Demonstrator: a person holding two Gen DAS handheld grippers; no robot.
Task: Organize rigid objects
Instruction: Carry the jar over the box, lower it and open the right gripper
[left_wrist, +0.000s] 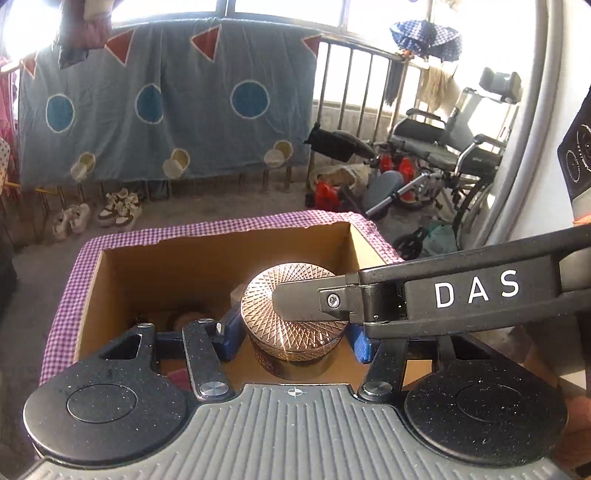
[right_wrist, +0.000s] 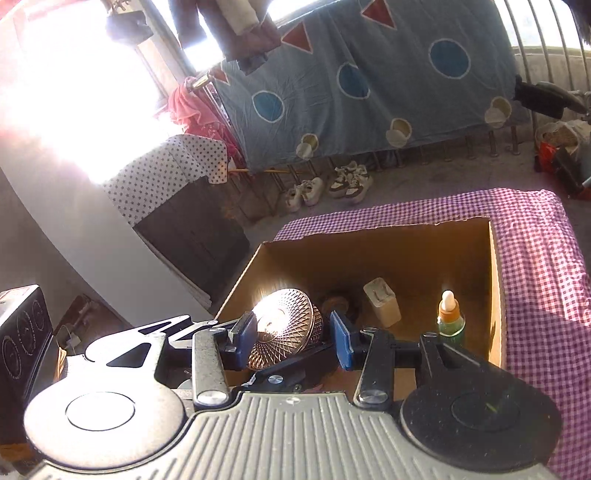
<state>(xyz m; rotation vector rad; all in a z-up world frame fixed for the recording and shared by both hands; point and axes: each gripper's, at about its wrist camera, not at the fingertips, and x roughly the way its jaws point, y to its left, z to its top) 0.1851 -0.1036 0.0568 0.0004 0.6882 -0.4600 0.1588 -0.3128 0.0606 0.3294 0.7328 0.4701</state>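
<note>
In the left wrist view, the left gripper (left_wrist: 293, 334) is pinching a copper-lidded round jar (left_wrist: 295, 314) over the open cardboard box (left_wrist: 122, 295), with the right gripper's finger (left_wrist: 314, 301) lying across the lid. In the right wrist view, the right gripper (right_wrist: 293, 338) is standing spread around the jar (right_wrist: 284, 328); a dropper bottle (right_wrist: 450, 317) and a beige block (right_wrist: 382, 302) are sitting inside the box (right_wrist: 495, 295).

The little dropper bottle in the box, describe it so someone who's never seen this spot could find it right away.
Find the open cardboard box on the purple checked cloth. Inside, by the box's right wall as the right wrist camera sees it, the dropper bottle stands upright. Unlike the beige block-shaped container and the copper patterned round tin beside it, it has a white teat, orange collar and green glass body.
</note>
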